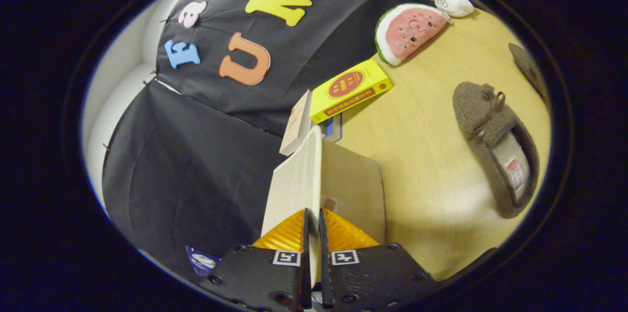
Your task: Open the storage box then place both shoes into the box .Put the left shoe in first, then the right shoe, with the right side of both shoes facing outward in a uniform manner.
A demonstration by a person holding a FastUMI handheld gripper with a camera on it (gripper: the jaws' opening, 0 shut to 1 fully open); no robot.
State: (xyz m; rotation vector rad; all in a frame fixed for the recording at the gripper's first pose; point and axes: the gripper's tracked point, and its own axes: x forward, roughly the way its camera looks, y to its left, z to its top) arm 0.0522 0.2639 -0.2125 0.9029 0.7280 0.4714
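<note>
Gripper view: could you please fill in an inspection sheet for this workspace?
Surface: light wooden table.
Job's things: storage box lid raised on edge between the fingers; box beneath it; one brown shoe lying beyond, a second brown shoe farther off.
Clutter: yellow box, small cartons, watermelon plush, white plush.
Grippers: gripper shut on the lid's edge.
Cables: nothing seen.
Surroundings: black cloth wall.

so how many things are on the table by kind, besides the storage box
Gripper is shut on the storage box lid.
Shoes: 2
Plush toys: 2 (watermelon, white one)
Small cartons or books: 3 (yellow, tan, blue)
Total: 7
</note>
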